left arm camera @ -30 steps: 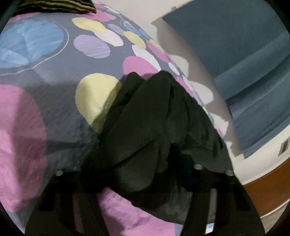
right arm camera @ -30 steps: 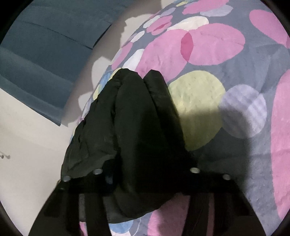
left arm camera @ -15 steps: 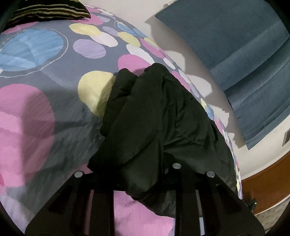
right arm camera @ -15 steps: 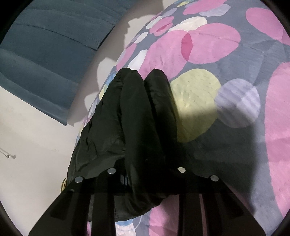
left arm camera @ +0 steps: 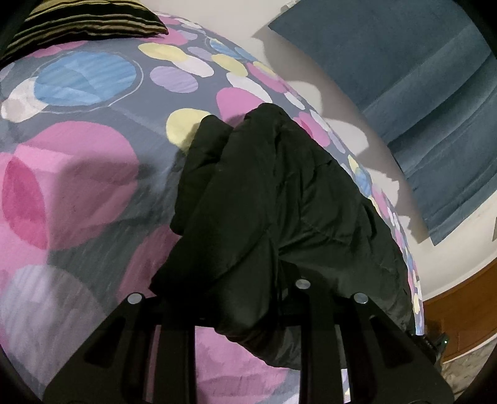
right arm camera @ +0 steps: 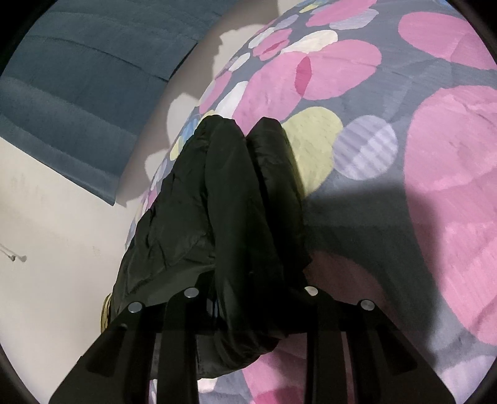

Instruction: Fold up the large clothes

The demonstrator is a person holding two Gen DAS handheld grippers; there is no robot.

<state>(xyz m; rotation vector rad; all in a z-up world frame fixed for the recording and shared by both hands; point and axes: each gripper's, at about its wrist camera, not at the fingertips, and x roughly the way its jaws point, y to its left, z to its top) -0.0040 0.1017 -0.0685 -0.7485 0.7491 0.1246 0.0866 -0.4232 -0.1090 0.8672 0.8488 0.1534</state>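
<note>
A black puffy garment [left arm camera: 279,192] lies bunched in thick folds along the edge of a bed whose grey cover [left arm camera: 77,186] carries pink, yellow and blue circles. In the left wrist view my left gripper [left arm camera: 245,304] is shut on a thick fold at the garment's near end. A lump of cloth hangs below its fingers. In the right wrist view the same garment [right arm camera: 230,192] shows two rounded rolls side by side. My right gripper [right arm camera: 248,298] is shut on the near end of those rolls. The cloth hides the pads of both grippers.
A striped pillow [left arm camera: 87,21] lies at the far end of the bed. A blue curtain [left arm camera: 419,77] hangs on the pale wall beside the bed, also seen as the curtain [right arm camera: 68,77] in the right view. A wooden skirting [left arm camera: 459,310] runs low along the wall.
Both pairs of jaws have narrowed onto the black cloth. The left gripper has drawn back and up with its fold, so more of the bed shows. The right gripper shifted slightly.
</note>
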